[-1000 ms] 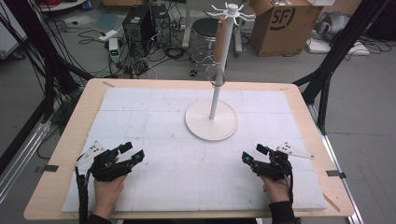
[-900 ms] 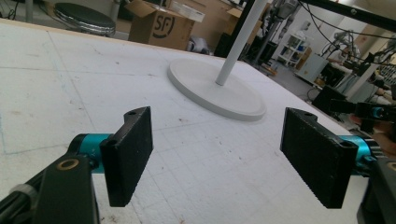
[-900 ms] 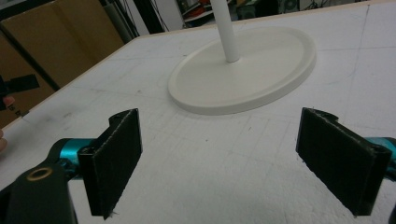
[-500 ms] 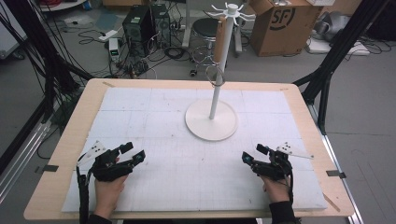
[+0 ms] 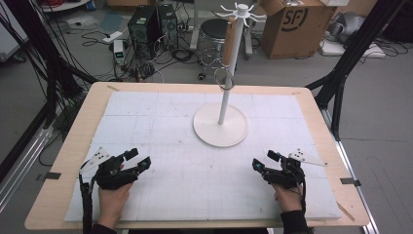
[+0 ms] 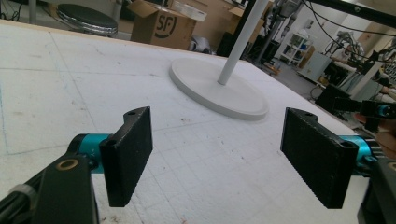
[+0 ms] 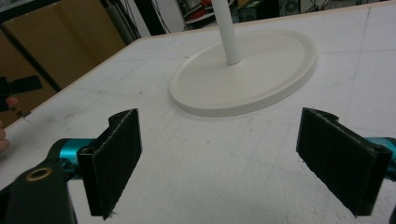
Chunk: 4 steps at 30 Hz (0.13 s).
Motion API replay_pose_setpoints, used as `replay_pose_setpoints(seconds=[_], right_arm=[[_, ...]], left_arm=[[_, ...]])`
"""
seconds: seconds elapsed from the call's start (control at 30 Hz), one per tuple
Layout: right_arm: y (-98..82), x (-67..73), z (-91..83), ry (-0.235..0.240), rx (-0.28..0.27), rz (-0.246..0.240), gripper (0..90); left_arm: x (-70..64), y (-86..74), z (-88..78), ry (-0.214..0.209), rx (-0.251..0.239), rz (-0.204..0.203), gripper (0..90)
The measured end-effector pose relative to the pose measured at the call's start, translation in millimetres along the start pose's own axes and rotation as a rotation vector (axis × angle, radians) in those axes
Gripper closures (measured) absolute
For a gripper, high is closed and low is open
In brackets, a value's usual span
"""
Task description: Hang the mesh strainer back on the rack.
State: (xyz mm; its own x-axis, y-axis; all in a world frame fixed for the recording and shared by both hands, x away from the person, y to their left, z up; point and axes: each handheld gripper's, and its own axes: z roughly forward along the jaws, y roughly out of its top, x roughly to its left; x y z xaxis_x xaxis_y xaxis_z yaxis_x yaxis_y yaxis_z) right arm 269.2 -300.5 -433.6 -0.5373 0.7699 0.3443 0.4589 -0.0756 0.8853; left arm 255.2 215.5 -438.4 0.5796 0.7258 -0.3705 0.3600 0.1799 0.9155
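The white mat (image 5: 160, 126) covers most of the wooden table (image 5: 311, 105), and its near edge is cut off at the bottom of the high view. On the far middle of the mat stands the white stand (image 5: 220, 124), a round base with an upright pole; in both gripper views the pole runs out of the top of the frame, so its hooked crown (image 5: 242, 9) is seen from above alone. A brown strap (image 5: 228, 43) and a thin ring (image 5: 224, 79) hang against the pole, too small to make out how they are fixed.

The left gripper (image 5: 132, 162) rests at the near left of the mat, its jaws spread wide with nothing between them. The right gripper (image 5: 265, 161) rests at the near right, jaws equally wide and empty. Both lie well apart from the stand, with bare mat between. The hands behind them are partly hidden by the gripper bodies.

Beyond the table, a cardboard box (image 5: 292, 24), a stool (image 5: 216, 30) and tangled cables (image 5: 146, 63) crowd the floor.
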Motion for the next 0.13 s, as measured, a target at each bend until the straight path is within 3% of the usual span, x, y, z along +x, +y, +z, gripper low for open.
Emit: replay_pose_setpoints(seconds=[0.13], right_arm=[[0.0, -0.4, 0.5, -0.001, 0.001, -0.003, 13.4]], left_arm=[[0.0, -0.1, 0.3, 0.005, 0.002, 0.002, 25.8]])
